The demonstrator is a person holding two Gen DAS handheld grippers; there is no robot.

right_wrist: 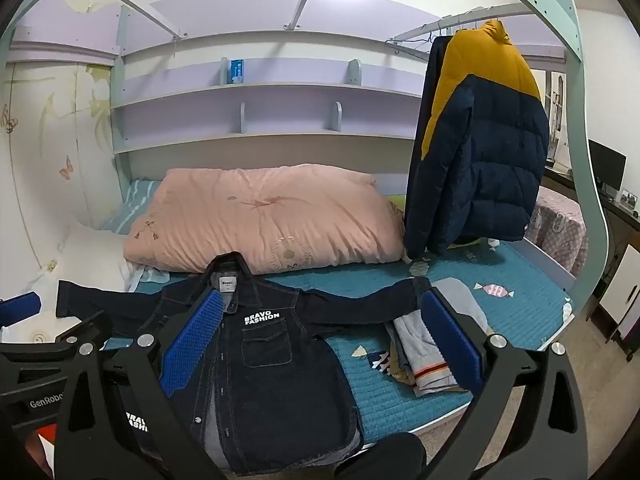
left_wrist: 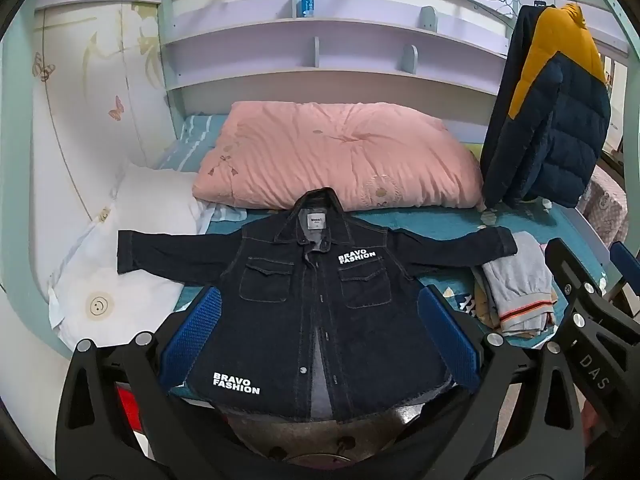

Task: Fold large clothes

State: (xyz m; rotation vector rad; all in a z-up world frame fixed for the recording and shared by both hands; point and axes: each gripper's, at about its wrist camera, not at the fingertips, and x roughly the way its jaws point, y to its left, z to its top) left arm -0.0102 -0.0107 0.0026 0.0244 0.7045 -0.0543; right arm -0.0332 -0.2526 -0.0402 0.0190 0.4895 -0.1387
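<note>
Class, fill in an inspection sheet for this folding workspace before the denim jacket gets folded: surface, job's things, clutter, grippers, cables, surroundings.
Surface: bed with a teal quilted cover.
Job's things: denim jacket lies flat, front up, both sleeves spread out, hem at the near edge.
Clutter: pile of folded clothes beside the jacket; pink duvet behind it; white pillow at the wall side.
Grippers: left gripper open above the jacket, holding nothing; right gripper open, holding nothing.
Cables: nothing seen.
Surroundings: puffer coat hangs from a rail; wall shelves behind the bed.
</note>
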